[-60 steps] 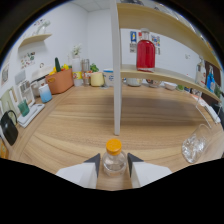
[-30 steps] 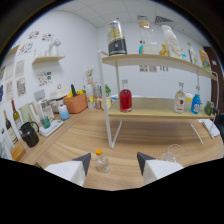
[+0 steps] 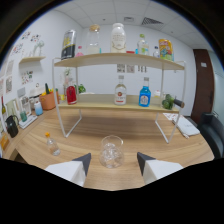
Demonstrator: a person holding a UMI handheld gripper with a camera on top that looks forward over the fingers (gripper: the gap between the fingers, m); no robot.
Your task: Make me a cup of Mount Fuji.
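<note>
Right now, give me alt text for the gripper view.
A clear glass stands on the wooden table just ahead of the open gripper. A small orange-capped bottle stands off to one side, and a two-tier shelf of bottles rises beyond.

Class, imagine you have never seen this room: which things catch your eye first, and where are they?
A clear glass stands on the wooden table between the open gripper fingers. Beyond it a white two-tier shelf carries bottles, with a blue bottle on its lower tier.
</note>
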